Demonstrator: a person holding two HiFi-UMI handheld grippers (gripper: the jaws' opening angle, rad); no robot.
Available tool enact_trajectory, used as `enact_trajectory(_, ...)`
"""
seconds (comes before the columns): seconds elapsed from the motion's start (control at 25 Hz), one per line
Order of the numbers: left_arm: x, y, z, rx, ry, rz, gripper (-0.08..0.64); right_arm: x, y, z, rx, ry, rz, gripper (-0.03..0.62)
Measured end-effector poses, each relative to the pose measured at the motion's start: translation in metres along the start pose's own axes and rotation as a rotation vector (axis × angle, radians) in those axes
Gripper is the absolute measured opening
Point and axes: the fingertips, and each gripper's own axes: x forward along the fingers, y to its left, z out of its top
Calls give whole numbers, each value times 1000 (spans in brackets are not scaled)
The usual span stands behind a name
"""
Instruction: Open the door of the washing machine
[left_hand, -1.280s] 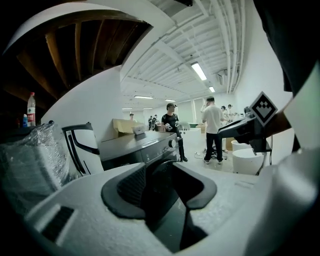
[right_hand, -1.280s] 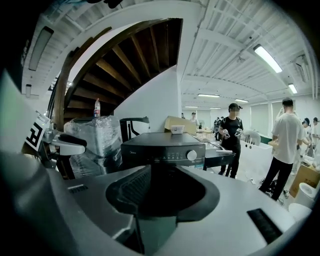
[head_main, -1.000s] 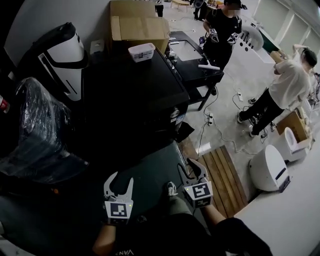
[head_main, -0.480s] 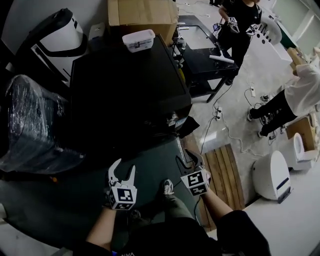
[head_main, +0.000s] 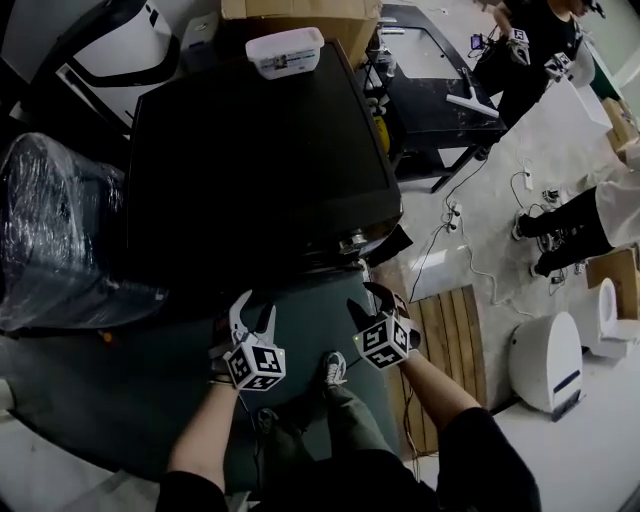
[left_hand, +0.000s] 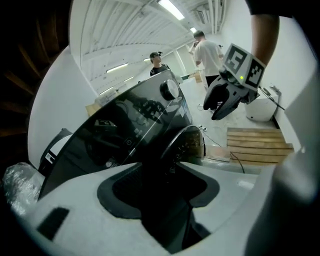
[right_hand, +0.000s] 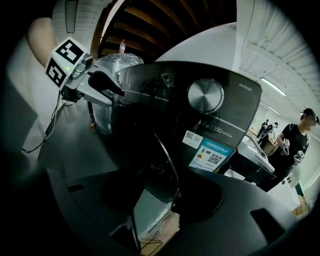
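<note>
Now that the left tongs (head_main: 253, 308) and right tongs (head_main: 371, 299) have dropped before the washer (head_main: 250, 150), the right just spread wide, the left gaping too, both gripping nothing, I judge its front door (left_hand: 192, 145) reachable but untouched.

**Door out of sight from above**

In the head view the washing machine (head_main: 250, 150) shows only its dark top. Its front and its door (left_hand: 190, 145) lie out of sight beneath that top. The cardboard box (head_main: 300, 10) behind it is cut off by the top edge, and a person (head_main: 580, 225) is cropped by the right edge. In the right gripper view the print on the blue label (right_hand: 212, 155) is too small to read.
</note>
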Motion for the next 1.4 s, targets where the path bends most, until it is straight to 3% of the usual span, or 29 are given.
enact_trajectory(0.36, 42, 0, -13, 45, 117, -52, 206, 63, -17, -12, -51, 61, 57, 213)
enact_trajectory(0.72, 62, 0, -17, 84, 165, -78, 206, 97, -6, -6, -225, 71, 173, 190)
enact_trajectory(1.08, 66, -3, -21, 204, 237, -114, 209, 106, 2, -9, -327, 94, 220, 165)
enact_trajectory(1.4, 64, -3, -21, 250, 255, -146, 167, 106, 1, -9, -290, 125, 200, 155)
